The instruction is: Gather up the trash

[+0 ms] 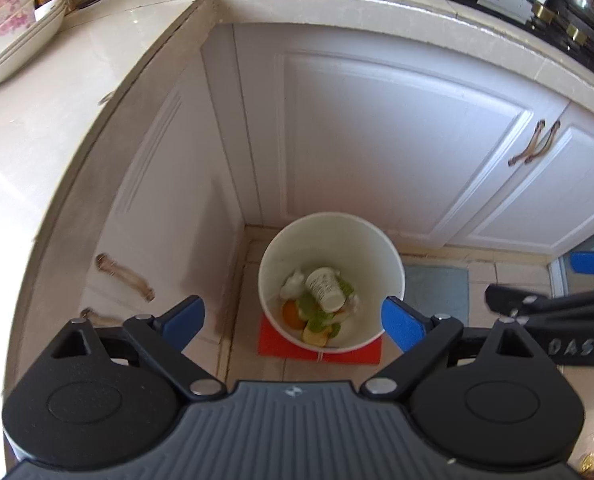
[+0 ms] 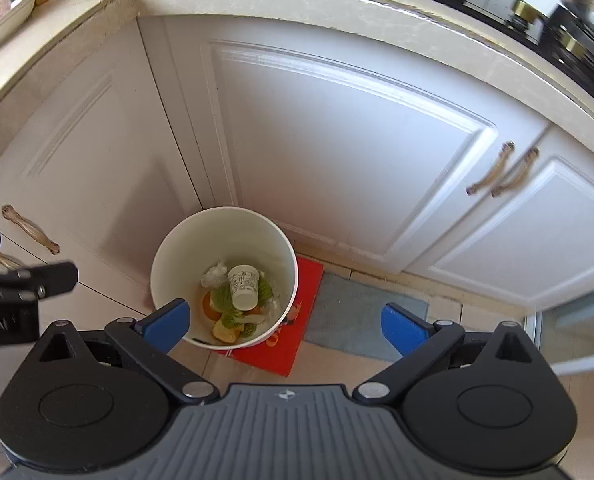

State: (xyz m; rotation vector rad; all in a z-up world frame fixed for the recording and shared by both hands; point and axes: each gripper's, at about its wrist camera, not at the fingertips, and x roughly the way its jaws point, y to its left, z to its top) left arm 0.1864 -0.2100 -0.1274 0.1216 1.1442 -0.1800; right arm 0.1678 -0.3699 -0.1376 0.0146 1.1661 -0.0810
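Observation:
A white round bin [image 1: 361, 236] [image 2: 177, 252] stands on the floor in the cabinet corner, partly on a red mat [image 1: 277, 346] [image 2: 297, 336]. Inside lie a white paper cup [image 1: 325, 286] [image 2: 244, 286] on its side, green vegetable scraps [image 1: 309, 308] [image 2: 225, 300], orange peel [image 1: 291, 314] [image 2: 209, 308] and crumpled white plastic [image 1: 293, 282] [image 2: 215, 270]. My left gripper [image 1: 293, 322] hangs high above the bin, open and empty. My right gripper [image 2: 285, 324] is also above it, open with nothing between its blue pads. Each gripper shows at the other view's edge.
White cabinet doors with bronze handles [image 1: 533, 142] [image 2: 501, 170] back the bin. A pale counter [image 1: 57, 92] carries stacked floral plates [image 1: 13, 36] and jars. A black stove [image 1: 569, 12] with a metal pot sits at upper right. A grey floor mat [image 1: 437, 284] [image 2: 357, 312] lies right of the bin.

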